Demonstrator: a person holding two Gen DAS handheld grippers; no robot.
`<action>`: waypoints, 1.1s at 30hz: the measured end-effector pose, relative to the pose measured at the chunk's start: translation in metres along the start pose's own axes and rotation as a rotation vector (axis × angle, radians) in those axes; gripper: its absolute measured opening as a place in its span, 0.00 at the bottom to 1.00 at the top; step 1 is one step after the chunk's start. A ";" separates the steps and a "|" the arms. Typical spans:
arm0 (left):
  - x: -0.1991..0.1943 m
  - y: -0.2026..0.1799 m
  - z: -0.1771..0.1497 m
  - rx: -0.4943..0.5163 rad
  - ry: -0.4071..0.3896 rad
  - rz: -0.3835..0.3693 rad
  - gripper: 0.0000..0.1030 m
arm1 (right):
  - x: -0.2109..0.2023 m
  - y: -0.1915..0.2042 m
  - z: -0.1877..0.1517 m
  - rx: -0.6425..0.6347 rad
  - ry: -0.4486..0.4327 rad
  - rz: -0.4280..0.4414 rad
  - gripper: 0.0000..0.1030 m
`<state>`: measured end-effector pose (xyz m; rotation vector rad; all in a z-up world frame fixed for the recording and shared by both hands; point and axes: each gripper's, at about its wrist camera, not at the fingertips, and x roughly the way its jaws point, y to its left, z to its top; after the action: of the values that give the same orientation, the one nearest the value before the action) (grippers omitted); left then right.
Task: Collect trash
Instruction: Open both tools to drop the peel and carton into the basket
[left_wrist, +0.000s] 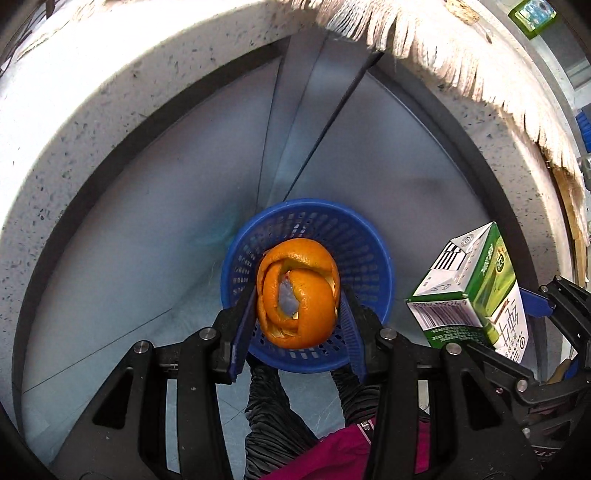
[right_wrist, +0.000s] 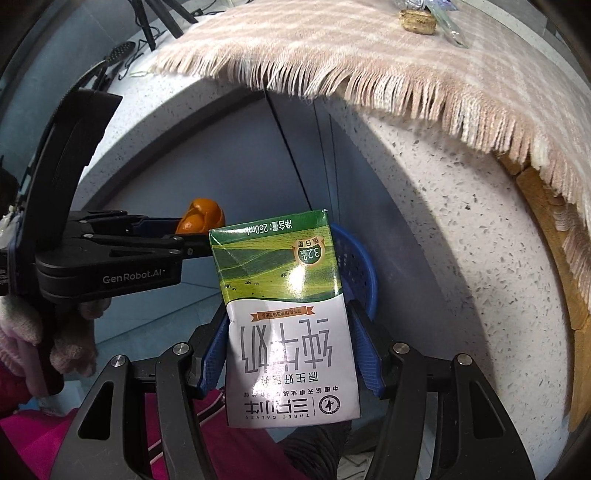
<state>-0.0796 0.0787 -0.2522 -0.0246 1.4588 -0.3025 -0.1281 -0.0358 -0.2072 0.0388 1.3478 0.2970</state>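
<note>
We list: speckled desk (left_wrist: 110, 110) arching across the top; blue basket (left_wrist: 369, 258) at centre, below both claws; right claw (right_wrist: 291, 343) pinching milk carton (right_wrist: 288, 314); left claw (left_wrist: 297, 314) pinching orange peel (left_wrist: 299, 291).

A home dining spot: fringed tablecloth (right_wrist: 369, 55) over a speckled stone table (right_wrist: 443, 221).

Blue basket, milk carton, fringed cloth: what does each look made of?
Blue basket: moulded plastic, by its glossy rim and even slotted walls. Milk carton: coated paperboard, likely, with smooth glare, printed faces and creased folds. Fringed cloth: woven textile with loose thread tassels; the fibre is unclear.
</note>
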 end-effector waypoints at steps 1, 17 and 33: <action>0.001 -0.001 -0.001 0.001 0.002 0.001 0.43 | 0.001 0.000 0.001 -0.003 0.002 -0.002 0.58; 0.008 -0.002 0.005 -0.014 0.014 0.031 0.56 | 0.022 0.001 0.006 -0.007 0.055 -0.029 0.62; -0.003 0.000 0.005 -0.018 -0.018 0.045 0.60 | 0.013 0.000 0.001 -0.008 0.039 -0.016 0.63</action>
<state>-0.0745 0.0784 -0.2490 -0.0085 1.4426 -0.2518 -0.1247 -0.0322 -0.2197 0.0156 1.3846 0.2909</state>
